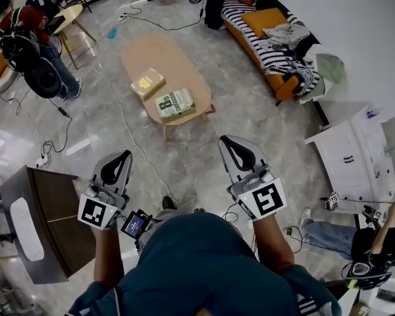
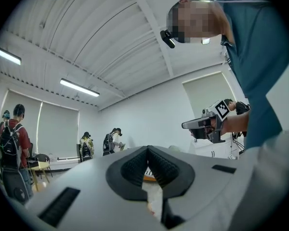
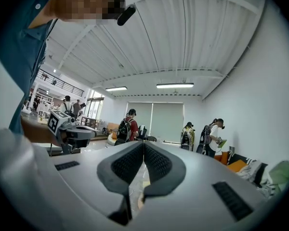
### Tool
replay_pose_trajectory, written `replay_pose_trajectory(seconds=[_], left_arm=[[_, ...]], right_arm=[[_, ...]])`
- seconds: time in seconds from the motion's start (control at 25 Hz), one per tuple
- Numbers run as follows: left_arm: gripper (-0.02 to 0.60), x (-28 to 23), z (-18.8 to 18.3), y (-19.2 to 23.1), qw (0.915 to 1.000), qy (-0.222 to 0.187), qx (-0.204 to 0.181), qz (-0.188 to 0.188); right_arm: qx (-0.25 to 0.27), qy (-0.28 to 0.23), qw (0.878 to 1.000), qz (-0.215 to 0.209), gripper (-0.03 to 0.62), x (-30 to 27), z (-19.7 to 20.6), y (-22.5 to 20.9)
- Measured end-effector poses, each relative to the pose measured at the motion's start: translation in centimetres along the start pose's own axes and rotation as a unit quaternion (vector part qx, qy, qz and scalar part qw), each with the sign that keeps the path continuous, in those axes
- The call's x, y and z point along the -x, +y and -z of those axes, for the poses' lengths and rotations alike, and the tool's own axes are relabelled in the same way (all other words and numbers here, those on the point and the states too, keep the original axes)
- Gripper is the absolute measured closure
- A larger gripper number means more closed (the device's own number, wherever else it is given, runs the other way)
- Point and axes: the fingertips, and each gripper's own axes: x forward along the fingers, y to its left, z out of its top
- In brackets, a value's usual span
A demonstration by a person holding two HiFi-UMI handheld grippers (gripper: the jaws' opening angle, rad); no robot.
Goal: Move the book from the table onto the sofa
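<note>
Two books lie on the oval wooden table (image 1: 184,63) in the head view: a green-and-white one (image 1: 174,103) near its front end and a yellow one (image 1: 148,83) behind it. The orange sofa (image 1: 268,26) with striped cover and cushions stands at the back right. My left gripper (image 1: 120,159) and right gripper (image 1: 228,143) hang side by side over the floor, short of the table, both shut and empty. Each gripper view shows closed jaws, the left gripper (image 2: 147,150) and the right gripper (image 3: 143,145) pointing level across the room.
A dark cabinet (image 1: 49,222) stands at my left, a white cabinet (image 1: 354,155) at the right. Cables (image 1: 128,130) trail over the grey floor. People with backpacks stand at the far left (image 1: 33,41), another person (image 1: 355,239) sits low at the right.
</note>
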Motion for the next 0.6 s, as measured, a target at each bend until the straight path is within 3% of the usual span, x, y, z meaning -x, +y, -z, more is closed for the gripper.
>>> replay_pose_trajectory(seconds=[0.2, 0.6], left_arm=[[0.577, -1.9, -0.8, 4.0, 0.9986, -0.042, -0.001, 0.031], [0.578, -4.7, 1.4, 10.5, 0.9983, -0.033, 0.012, 0.047]], right_arm=[[0.010, 0.010, 1.000, 0.025, 0.580, -3.4, 0.3, -0.2], [0.007, 0.017, 0.999, 0.045, 0.580, -9.6, 0.8, -1.0]])
